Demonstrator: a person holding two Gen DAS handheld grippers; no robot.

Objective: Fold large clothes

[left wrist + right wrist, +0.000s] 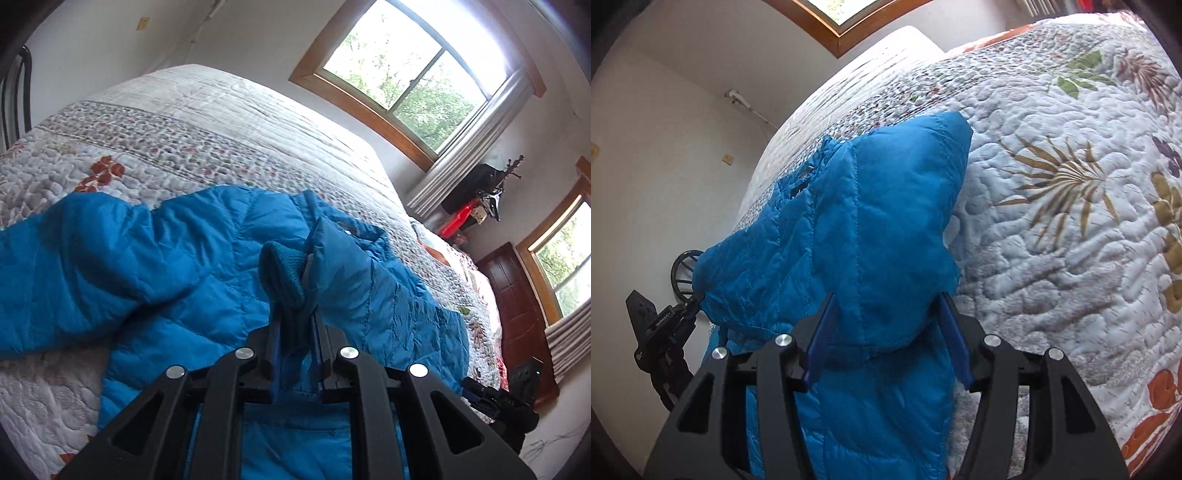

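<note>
A bright blue quilted puffer jacket (155, 258) lies crumpled on the bed. In the left wrist view, my left gripper (295, 310) is shut on the jacket's teal knit sleeve cuff (282, 277), holding it just above the jacket body. In the right wrist view, my right gripper (887, 295) stands open, its blue fingers (822, 336) spread on either side of a raised fold of the jacket (879, 206). The left gripper (683, 314) shows at the jacket's far-left edge. The right gripper's black body (495, 402) sits low at the right of the left wrist view.
The floral quilt (1071, 221) covers the whole bed (207, 122). Two wood-framed windows (406, 62) with grey curtains are in the wall beyond. A dark wooden cabinet (517, 306) stands by the bed's far side, and a black metal bed frame (14, 96) is at the left.
</note>
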